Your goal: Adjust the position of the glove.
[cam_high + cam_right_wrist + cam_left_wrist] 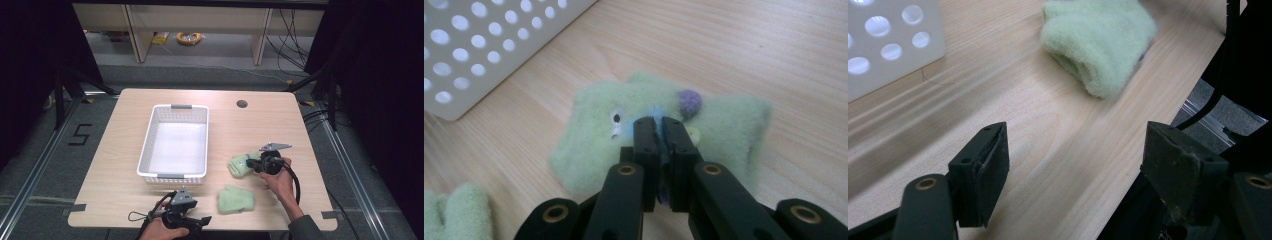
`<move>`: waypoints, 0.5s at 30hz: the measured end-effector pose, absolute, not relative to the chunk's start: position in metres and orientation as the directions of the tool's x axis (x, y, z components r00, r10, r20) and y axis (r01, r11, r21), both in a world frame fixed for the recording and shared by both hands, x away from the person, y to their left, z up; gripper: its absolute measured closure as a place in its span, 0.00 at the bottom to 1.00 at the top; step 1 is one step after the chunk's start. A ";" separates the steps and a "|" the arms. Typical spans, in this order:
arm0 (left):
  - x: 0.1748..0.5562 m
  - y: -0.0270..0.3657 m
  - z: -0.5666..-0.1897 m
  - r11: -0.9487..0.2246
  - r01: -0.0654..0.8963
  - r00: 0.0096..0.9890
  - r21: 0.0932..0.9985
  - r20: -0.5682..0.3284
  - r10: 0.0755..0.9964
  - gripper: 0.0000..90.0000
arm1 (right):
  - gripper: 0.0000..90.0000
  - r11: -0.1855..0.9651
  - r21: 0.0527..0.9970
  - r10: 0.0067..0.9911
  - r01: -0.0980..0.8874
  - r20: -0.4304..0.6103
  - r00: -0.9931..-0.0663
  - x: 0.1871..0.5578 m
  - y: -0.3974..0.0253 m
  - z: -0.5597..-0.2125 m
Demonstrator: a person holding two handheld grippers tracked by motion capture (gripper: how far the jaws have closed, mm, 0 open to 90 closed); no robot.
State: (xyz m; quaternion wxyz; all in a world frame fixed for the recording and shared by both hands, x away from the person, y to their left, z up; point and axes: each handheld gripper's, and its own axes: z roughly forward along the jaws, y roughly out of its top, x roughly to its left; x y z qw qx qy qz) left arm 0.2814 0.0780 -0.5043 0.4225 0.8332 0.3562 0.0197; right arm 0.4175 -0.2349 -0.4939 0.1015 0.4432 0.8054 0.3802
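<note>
A person works at a light wooden table [125, 150] with a handheld gripper in each hand. The right gripper [662, 131] has its two black jaws pressed together on the fluffy top of a pale green mitten [594, 135], pinching a tuft of blue trim just beside a purple pompom [688, 102]; in the high view that mitten [240, 165] lies flat on the table, to the right of a white perforated basket [150, 145] and near it, without touching. A second green mitten [235, 199] rests nearer the table's front edge, well apart from the first and untouched. The left gripper [192, 222] hovers low at the front edge of the table, its jaws spread wide with nothing between them; its own view looks across bare wood toward the second mitten [1098, 42], with a corner of the basket [893, 45] at upper left. The basket stands empty at the centre of the table, long side running away from the person.
</note>
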 end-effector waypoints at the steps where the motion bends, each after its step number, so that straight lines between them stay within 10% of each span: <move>1: 0.281 0.078 -0.504 -0.389 0.576 0.746 0.719 -0.268 0.610 0.29 | 0.96 0.321 0.714 0.787 0.623 0.166 -0.595 0.418 -0.236 -0.494; 15: 0.281 0.077 -0.505 -0.365 0.586 0.733 0.723 -0.282 0.618 0.29 | 0.96 0.270 0.727 0.787 0.631 0.211 -0.579 0.415 -0.237 -0.490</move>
